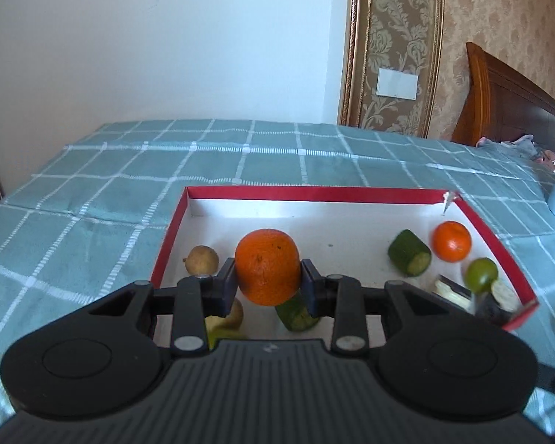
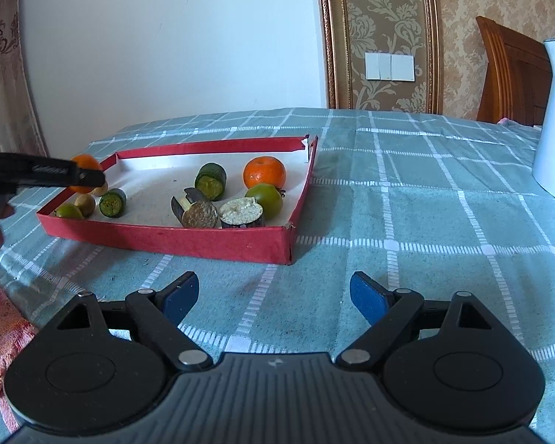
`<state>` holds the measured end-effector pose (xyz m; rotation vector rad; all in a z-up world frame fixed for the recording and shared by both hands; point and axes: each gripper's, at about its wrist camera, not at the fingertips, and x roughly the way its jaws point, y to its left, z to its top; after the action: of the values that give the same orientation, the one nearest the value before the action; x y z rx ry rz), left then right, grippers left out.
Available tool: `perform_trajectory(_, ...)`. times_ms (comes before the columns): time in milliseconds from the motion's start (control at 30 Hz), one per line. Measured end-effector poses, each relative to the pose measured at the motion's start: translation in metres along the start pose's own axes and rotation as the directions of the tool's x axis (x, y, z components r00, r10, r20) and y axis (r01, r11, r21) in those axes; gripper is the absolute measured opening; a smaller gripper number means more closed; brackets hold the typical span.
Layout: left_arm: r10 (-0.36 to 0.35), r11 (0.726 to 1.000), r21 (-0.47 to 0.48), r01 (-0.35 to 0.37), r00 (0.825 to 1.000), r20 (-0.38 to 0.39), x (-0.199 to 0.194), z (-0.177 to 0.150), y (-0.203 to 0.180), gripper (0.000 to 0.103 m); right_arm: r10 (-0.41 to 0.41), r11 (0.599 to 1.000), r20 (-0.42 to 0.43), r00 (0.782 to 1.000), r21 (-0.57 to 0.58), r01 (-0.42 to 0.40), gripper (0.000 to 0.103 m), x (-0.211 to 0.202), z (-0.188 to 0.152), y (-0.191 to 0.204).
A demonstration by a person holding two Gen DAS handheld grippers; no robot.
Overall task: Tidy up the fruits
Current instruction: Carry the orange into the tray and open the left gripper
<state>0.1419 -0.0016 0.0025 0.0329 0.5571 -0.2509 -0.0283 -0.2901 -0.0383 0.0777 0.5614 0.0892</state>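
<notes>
left wrist view: gripper (image 1: pixel 267 284) clamps a round, dimpled orange (image 1: pixel 267 266).

2 oranges (image 2: pixel 264 172), 2 cucumber pieces (image 2: pixel 211 181), 2 grippers (image 2: pixel 273 298)

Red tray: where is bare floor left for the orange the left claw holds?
Free: the tray's white floor along the far wall, between the cucumber chunk and the left rim. Crowded: the near right corner around the eggplant pieces and green tomato.

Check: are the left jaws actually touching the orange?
Touching. The left wrist view shows the left gripper with both jaws pressed against the sides of the orange.
</notes>
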Motion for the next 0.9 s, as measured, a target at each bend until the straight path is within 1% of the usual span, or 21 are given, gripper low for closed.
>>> perform_trajectory(133,0.019,1.000,0.020,-0.019,1.000,-0.008,0.017,0.005,0.000,0.032,0.003,1.000,-0.010,1.000,0.000,-0.003,0.089,0.002,0.000,0.000)
perform_trajectory(333,0.045,0.999,0.009,-0.045,0.998,-0.036,0.040,0.008,0.005,0.032,0.006,1.000,-0.020,1.000,0.002,-0.005,0.089,0.004,0.000,0.000)
perform_trajectory(467,0.050,0.999,0.006,-0.050,0.997,-0.057,0.050,0.006,0.008,0.032,0.008,1.000,-0.028,1.000,0.010,-0.007,0.089,0.005,0.001,-0.001)
perform_trajectory(767,0.053,0.999,0.015,-0.052,0.997,-0.059,0.052,0.004,0.008,0.032,0.012,1.000,-0.038,0.999,0.024,-0.011,0.089,0.006,0.001,-0.002)
perform_trajectory(900,0.043,0.999,-0.028,-0.045,0.996,-0.072,0.053,0.005,0.012,0.034,0.012,1.000,-0.039,0.999,0.024,-0.011,0.089,0.006,0.001,-0.003)
